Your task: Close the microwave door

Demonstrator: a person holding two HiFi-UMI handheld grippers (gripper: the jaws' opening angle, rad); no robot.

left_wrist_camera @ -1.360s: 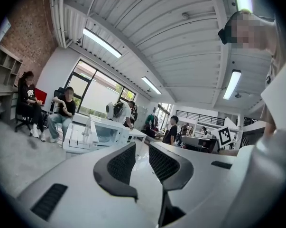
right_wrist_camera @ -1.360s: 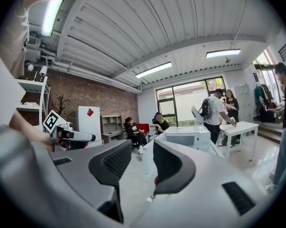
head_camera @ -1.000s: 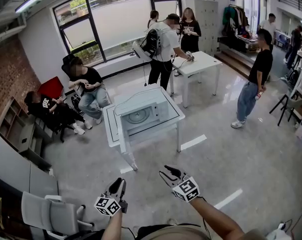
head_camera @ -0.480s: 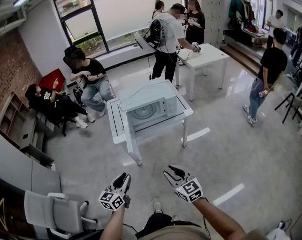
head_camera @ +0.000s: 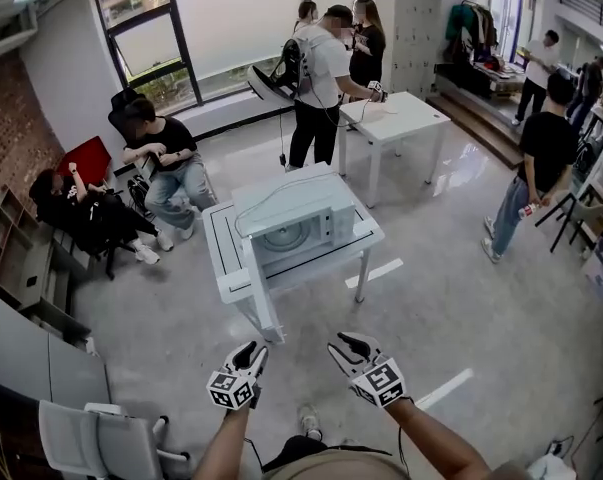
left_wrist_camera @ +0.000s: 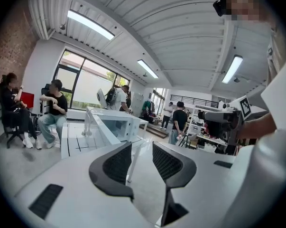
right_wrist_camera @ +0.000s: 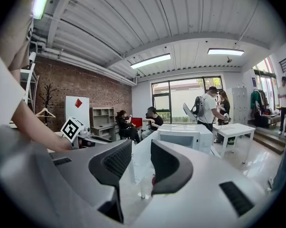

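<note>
A white microwave (head_camera: 293,218) stands on a small white table (head_camera: 366,236) a few steps ahead of me. Its door (head_camera: 224,252) is swung wide open to the left, and the glass turntable (head_camera: 279,235) shows inside. My left gripper (head_camera: 251,351) and right gripper (head_camera: 341,344) hover side by side low in the head view, well short of the table, both open with nothing between the jaws. The left gripper view has the left gripper (left_wrist_camera: 142,151) aimed at the microwave (left_wrist_camera: 118,126) and its door (left_wrist_camera: 74,137). The right gripper (right_wrist_camera: 142,148) likewise faces the microwave (right_wrist_camera: 184,138).
Two people (head_camera: 159,173) sit at the left behind the table. Others stand around a second white table (head_camera: 399,118) farther back, and one person (head_camera: 536,158) stands at the right. A grey chair (head_camera: 96,436) is at my near left, with shelving (head_camera: 21,288) along the left wall.
The microwave and table have come nearer and lower in the head view as I walk toward them. Both grippers stay open and have kept their places, the left edging slightly inward.
</note>
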